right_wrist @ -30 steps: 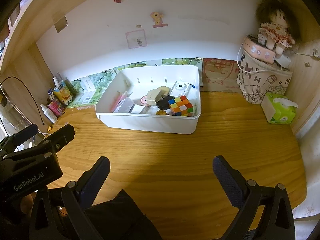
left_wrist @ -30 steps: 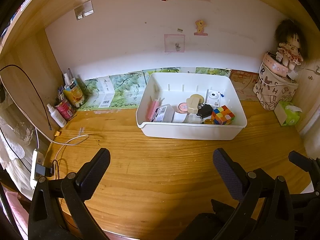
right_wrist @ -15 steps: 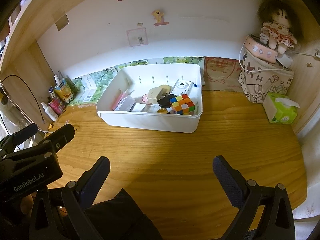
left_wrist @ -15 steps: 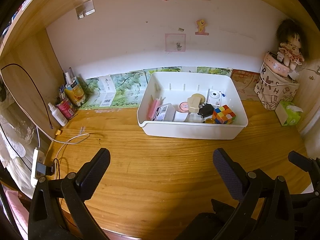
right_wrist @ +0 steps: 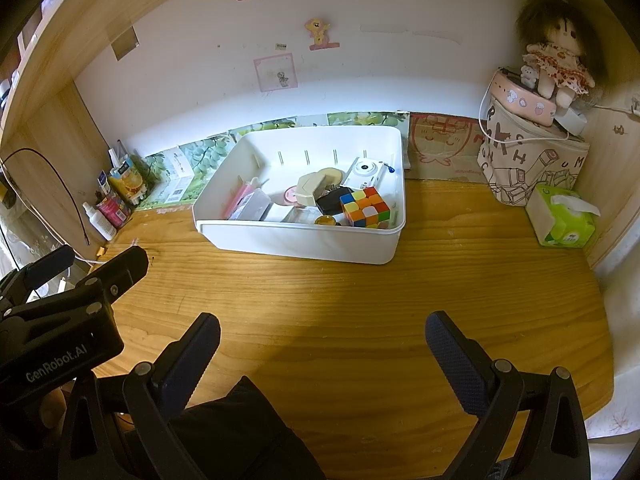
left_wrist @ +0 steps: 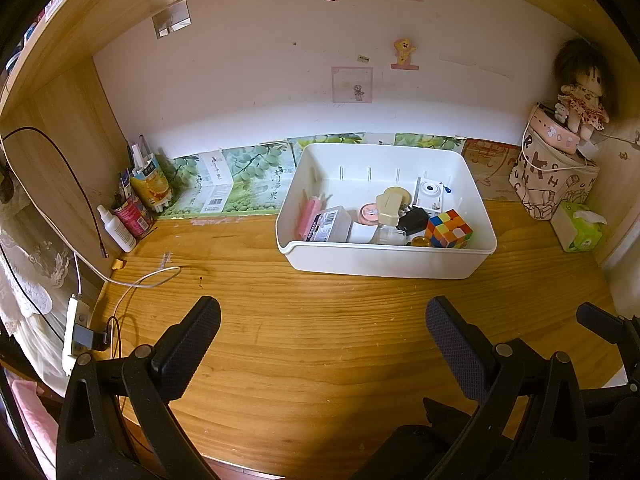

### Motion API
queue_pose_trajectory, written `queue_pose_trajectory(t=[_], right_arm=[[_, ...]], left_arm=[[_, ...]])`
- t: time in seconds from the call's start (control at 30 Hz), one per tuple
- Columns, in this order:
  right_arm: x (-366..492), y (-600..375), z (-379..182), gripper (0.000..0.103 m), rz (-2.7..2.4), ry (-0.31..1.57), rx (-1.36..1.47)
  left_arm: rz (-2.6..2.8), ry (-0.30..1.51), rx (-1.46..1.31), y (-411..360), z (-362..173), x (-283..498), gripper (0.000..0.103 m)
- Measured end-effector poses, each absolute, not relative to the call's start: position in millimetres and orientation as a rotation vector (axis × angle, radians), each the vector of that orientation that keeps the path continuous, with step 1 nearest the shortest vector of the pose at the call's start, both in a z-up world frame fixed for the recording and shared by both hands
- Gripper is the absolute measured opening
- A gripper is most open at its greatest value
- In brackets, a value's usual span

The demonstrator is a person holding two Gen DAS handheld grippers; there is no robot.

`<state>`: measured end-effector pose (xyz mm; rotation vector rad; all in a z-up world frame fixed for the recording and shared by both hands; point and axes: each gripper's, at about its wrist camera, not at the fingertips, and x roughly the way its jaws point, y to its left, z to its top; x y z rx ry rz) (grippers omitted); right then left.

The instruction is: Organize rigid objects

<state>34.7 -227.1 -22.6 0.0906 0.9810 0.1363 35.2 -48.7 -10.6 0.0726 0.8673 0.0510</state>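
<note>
Left gripper (left_wrist: 322, 338): lower centre of the left view, fingers wide apart, holding nothing, above bare desk (left_wrist: 320, 320).
Cable (left_wrist: 132, 280): far left on the desk; a sweep that way could likely snag it.
Bin (left_wrist: 384, 258): white, centre right, near the back wall.
Contents: crowded along the bin's front; pink card, clear box, camera (left_wrist: 429, 192), cube (left_wrist: 448, 229); a grab may jostle neighbours.
Right gripper (right_wrist: 322, 350): lower centre of the right view, spread wide, empty.

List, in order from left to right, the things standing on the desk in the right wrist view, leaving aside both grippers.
White spray bottle → orange juice carton → white bin → printed fabric bag → green tissue pack.
</note>
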Motion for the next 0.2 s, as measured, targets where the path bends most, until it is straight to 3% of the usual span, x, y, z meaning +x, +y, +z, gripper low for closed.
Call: queue_pose_trajectory(t=[0.2], right_arm=[[34.5,-226.6,-23.8,0.103,0.137,0.982,0.088]], left_arm=[[0.05,0.866,0.071,-47.8,-10.4,33.6,0.102]])
